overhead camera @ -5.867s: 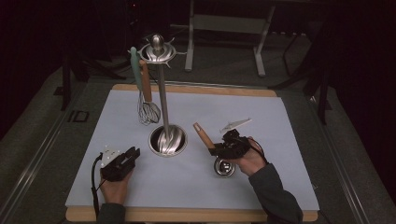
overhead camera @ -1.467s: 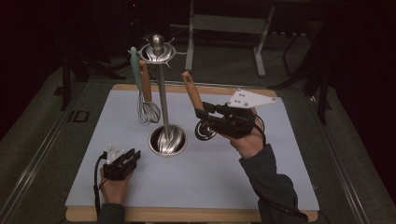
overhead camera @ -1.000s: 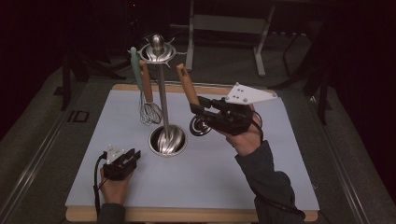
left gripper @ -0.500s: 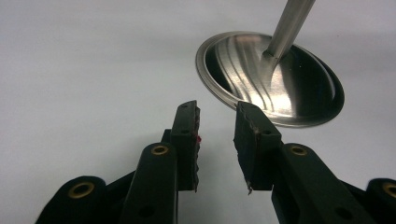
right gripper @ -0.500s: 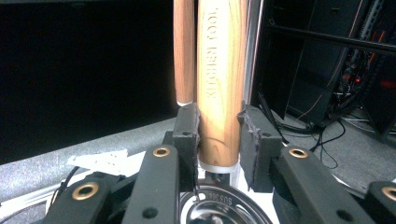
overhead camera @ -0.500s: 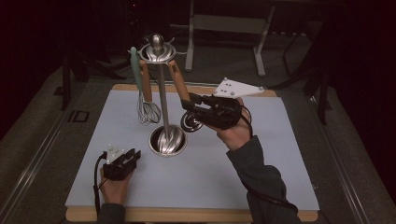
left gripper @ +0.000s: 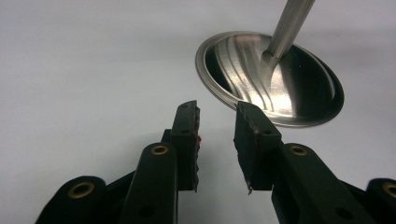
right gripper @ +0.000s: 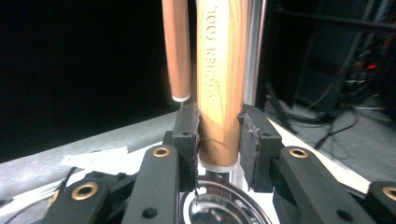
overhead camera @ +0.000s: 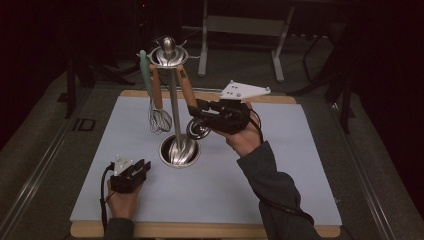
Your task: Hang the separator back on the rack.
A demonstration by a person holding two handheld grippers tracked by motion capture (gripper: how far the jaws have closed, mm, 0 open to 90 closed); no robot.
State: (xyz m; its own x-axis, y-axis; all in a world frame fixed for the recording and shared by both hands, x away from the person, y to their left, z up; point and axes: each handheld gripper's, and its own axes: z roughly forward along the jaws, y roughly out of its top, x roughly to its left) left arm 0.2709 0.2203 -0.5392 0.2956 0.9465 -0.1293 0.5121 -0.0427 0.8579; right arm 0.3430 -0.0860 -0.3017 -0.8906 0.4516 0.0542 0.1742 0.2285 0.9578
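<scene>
A steel utensil stand [overhead camera: 175, 112] rises from a round base [overhead camera: 179, 151] to a top ring [overhead camera: 169, 55]. A whisk [overhead camera: 159, 119] with a wooden handle hangs from the ring, next to a pale green handle [overhead camera: 145, 70]. My right gripper [overhead camera: 196, 113] is shut on a wooden-handled utensil [overhead camera: 187, 90] just above its round metal head [overhead camera: 198, 129]. The handle's upper end leans against the stand near the ring. In the right gripper view both pads [right gripper: 187, 123] press on the handle [right gripper: 219, 70], marked "KITCHEN TOOL". My left gripper [overhead camera: 142, 167] rests on the table, open and empty [left gripper: 217, 116], pointing at the base [left gripper: 299, 93].
A pale blue mat [overhead camera: 280, 165] covers the wooden table. The whisk's wooden handle [right gripper: 177, 51] and the steel pole [right gripper: 254, 46] stand just behind my right jaws. Dark floor and a metal frame [overhead camera: 240, 25] lie beyond the far edge.
My right gripper has carried the utensil leftward, closer to the stand, and its handle end now lies by the pole under the ring. The left gripper has stayed put.
</scene>
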